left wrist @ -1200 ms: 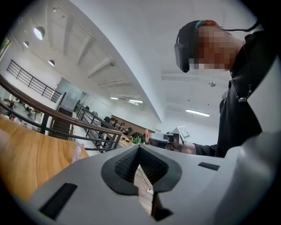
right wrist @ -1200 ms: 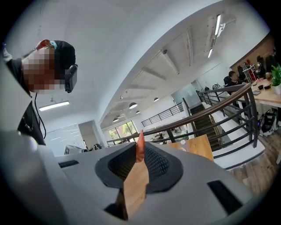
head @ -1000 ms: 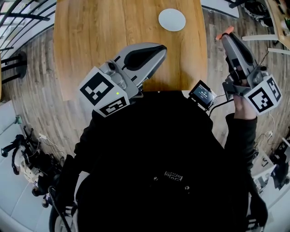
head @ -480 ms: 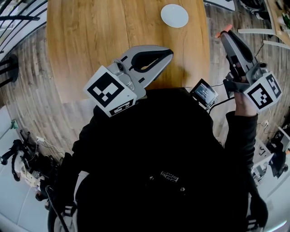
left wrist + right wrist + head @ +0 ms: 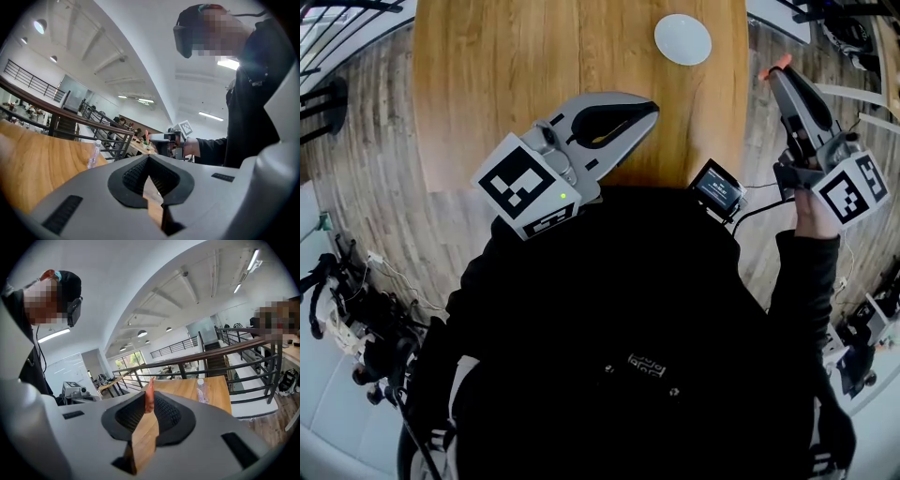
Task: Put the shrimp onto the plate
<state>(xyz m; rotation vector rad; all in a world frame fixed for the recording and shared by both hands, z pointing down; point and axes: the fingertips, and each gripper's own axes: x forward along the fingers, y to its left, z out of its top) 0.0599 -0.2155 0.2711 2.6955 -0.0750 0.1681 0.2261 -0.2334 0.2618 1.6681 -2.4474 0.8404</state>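
Observation:
In the head view a small white plate (image 5: 682, 39) lies near the far right corner of the wooden table (image 5: 516, 75). My right gripper (image 5: 775, 71) is held beyond the table's right edge, over the floor, shut on an orange shrimp (image 5: 775, 65) that sticks out past its tips. The right gripper view shows the shrimp (image 5: 150, 395) upright, pinched between the pads. My left gripper (image 5: 649, 109) hovers over the table's near edge, left of and nearer than the plate. Its tips (image 5: 149, 158) meet with nothing between them.
A clear water bottle (image 5: 201, 390) stands at the table's far end, also in the left gripper view as the bottle (image 5: 93, 154). A railing (image 5: 243, 350) runs behind the table. A small screen device (image 5: 717, 189) on a cable hangs by the person's chest. Wood floor surrounds the table.
The head view has shifted, so the plate sits further right in the picture. The right gripper with the shrimp has come lower and slightly nearer the table's edge. The left gripper has dropped a little.

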